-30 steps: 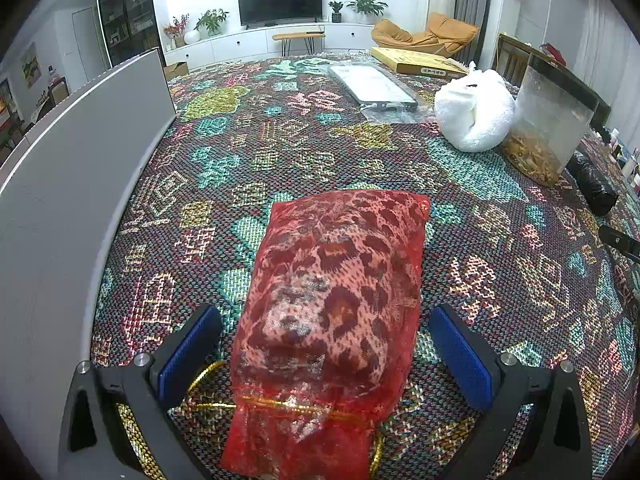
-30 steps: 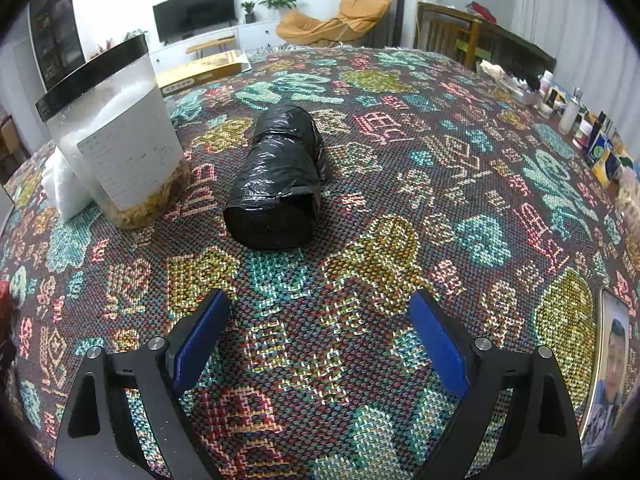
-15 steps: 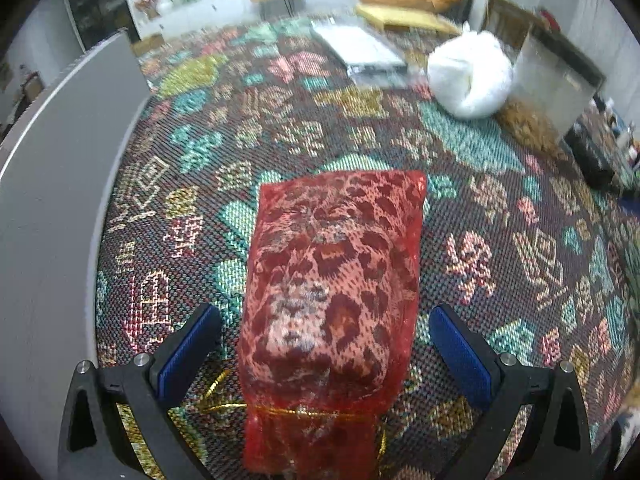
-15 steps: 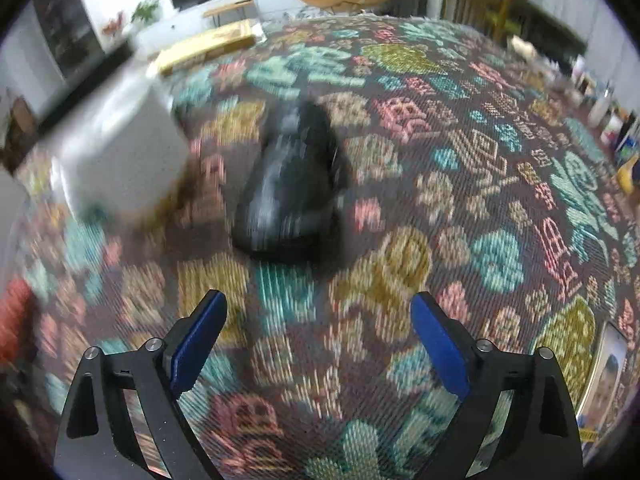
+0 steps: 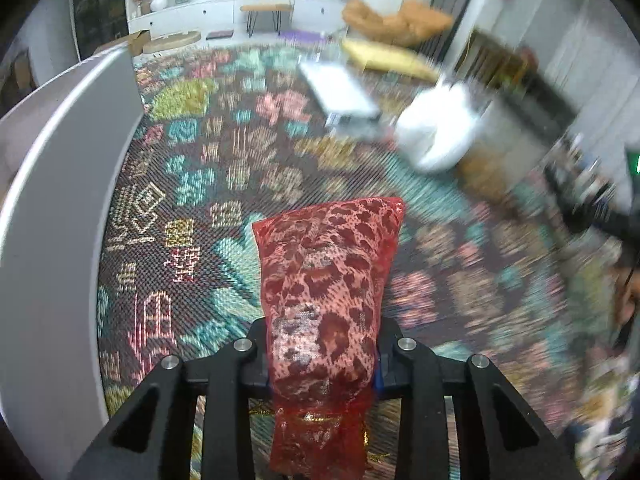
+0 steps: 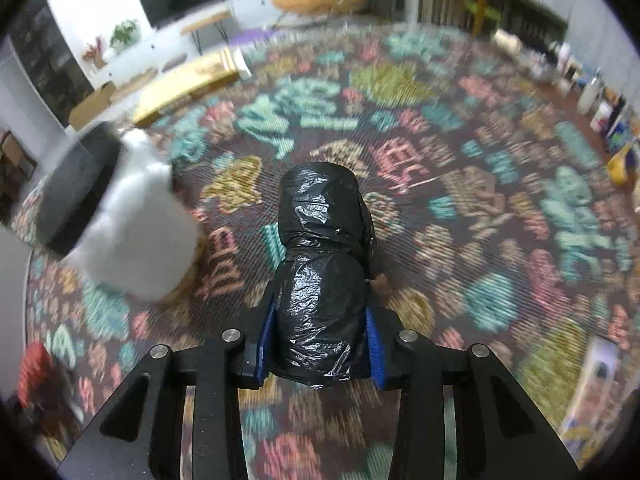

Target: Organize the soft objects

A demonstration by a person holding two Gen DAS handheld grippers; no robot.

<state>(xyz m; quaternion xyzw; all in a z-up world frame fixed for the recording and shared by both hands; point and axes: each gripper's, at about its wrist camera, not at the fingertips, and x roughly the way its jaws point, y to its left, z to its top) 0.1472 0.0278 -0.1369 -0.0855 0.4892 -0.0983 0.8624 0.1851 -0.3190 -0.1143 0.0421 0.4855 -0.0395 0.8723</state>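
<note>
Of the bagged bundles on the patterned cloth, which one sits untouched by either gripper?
The white bag, beside the clear container; the red mesh pouch and black plastic bundle are each clamped.

red mesh bag (image 5: 324,300): leopard-print soft bundle inside, gold drawstring at near end, lengthwise, lower centre of left wrist view, pinched at near end | black plastic bundle (image 6: 326,276): crinkled glossy roll, lengthwise, centre of right wrist view, squeezed at near end
</note>
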